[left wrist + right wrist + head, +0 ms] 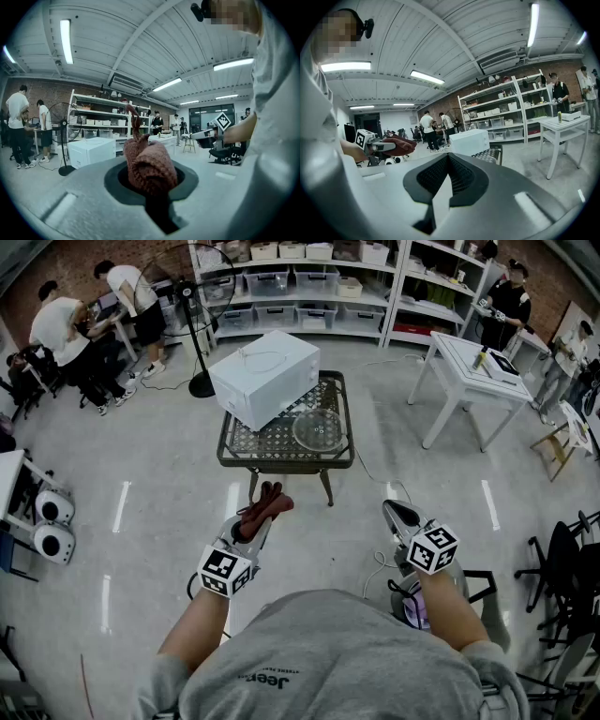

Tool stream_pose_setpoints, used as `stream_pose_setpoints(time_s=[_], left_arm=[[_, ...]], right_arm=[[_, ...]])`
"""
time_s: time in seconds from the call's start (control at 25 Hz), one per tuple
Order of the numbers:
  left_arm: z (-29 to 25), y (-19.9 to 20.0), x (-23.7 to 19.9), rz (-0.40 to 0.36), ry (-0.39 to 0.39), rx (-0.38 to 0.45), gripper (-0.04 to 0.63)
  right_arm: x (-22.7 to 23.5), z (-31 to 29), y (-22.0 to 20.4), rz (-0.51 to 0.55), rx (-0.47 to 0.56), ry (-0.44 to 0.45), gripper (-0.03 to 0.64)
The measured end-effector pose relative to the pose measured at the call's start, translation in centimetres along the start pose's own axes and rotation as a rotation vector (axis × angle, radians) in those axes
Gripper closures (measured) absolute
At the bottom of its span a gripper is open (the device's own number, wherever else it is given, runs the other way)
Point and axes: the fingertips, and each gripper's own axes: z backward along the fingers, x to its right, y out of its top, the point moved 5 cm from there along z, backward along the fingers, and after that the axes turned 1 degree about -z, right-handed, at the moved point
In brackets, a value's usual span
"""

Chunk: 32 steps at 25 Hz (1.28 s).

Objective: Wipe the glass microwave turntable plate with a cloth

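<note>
The glass turntable plate lies flat near the worktop's near right corner, just beside the white microwave and well apart from both grippers. The left gripper is clamped on a bunched reddish cloth; the right gripper has its jaws together on nothing. This fits walking up to wipe or standing back afterwards. Either way, a firm clamp keeps the cloth from slipping out.

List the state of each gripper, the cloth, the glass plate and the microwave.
Reddish-brown knitted cloth: bunched, clamped in left gripper.
Left gripper: shut on the cloth.
Right gripper: shut, empty.
Round glass turntable plate: lying flat on the lattice table, untouched.
White box-shaped microwave: standing beside the plate.
</note>
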Motion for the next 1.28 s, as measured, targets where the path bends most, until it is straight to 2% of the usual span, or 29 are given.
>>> stream_pose_setpoints(time_s=[0.4, 0.68, 0.84, 1.28], left_arm=[[-0.5, 0.2, 0.3, 0.013, -0.008, -0.003, 0.537], [-1.8, 0.8, 1.6, 0.010, 0.004, -0.011, 0.537], [-2.9, 2.0, 3.3, 0.002, 0.033, -0.004, 0.537], [-6.8, 3.6, 8.9, 0.040, 0.105, 0.015, 0.537]], right_arm=[[0.2, -0.2, 0.5, 0.012, -0.001, 0.012, 0.609], [1.7, 0.8, 1.5, -0.014, 0.038, 0.032, 0.607], [3.3, 2.2, 2.3, -0.002, 0.037, 0.059, 0.607], [9.6, 5.5, 3.2, 0.007, 0.037, 0.121, 0.607]])
